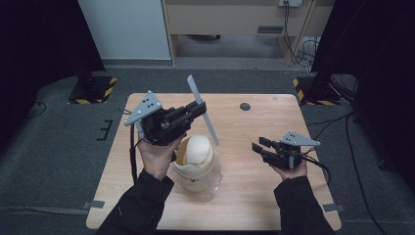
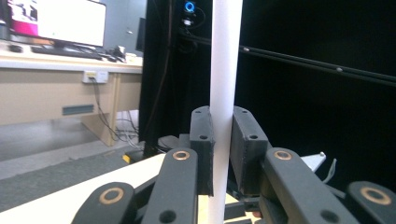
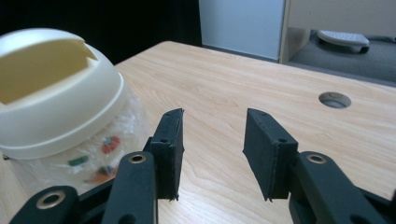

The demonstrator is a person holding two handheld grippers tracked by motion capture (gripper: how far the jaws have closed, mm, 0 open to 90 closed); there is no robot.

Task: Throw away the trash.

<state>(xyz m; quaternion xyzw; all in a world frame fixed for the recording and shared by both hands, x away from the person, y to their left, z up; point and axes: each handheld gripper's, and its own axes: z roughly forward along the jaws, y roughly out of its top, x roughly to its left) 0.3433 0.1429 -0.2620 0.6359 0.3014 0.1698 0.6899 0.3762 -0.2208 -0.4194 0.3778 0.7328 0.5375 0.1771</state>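
Note:
A small cream bin (image 1: 195, 164) with a domed lid and a cut-out opening stands on the wooden table (image 1: 244, 200), with clear plastic around its body. My left gripper (image 1: 199, 109) hangs above and just behind it, shut on a long flat white strip (image 1: 201, 110) that slants up and back. In the left gripper view the strip (image 2: 225, 70) runs upright between the pads of the left gripper (image 2: 223, 140). My right gripper (image 1: 260, 145) sits low to the right of the bin, open with nothing between its jaws. The right gripper (image 3: 212, 140) faces bare wood, with the bin (image 3: 51, 93) at its left.
A round cable hole (image 1: 245, 106) lies near the table's far edge. Black stands on yellow-striped bases (image 1: 93, 88) flank the back corners. A desk (image 1: 235, 19) and cables stand beyond on the grey carpet.

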